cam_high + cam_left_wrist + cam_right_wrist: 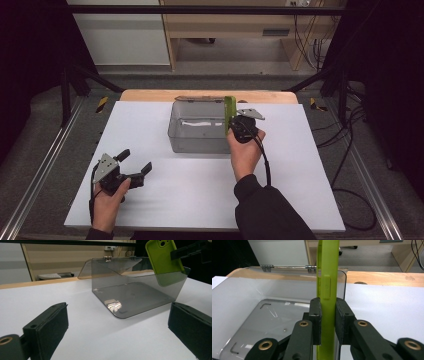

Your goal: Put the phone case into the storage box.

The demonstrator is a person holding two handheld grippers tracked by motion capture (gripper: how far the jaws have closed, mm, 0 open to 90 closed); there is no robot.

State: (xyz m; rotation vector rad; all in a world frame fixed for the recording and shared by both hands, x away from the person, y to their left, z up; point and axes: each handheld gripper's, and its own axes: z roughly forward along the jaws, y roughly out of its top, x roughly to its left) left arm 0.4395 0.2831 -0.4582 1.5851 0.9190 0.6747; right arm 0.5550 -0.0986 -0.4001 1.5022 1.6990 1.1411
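Note:
A lime green phone case (229, 111) (163, 258) (327, 287) stands upright on its edge over the right wall of a clear smoky plastic box (197, 129) (135, 290) (262, 312). My right gripper (233, 124) (328, 320) is shut on the case, its pads pressing both faces. The box sits at the back middle of the white table (200, 190), with its hinged lid (200, 99) folded back. My left gripper (135, 162) (117, 337) rests open near the front left of the table, well short of the box, nothing between its pads.
The white sheet ends on a wooden table edge (150, 95) behind the box. Metal frame rails (45, 160) run along both sides. Cables (350, 165) lie on the floor at the right. Shelving (225, 30) stands beyond the table.

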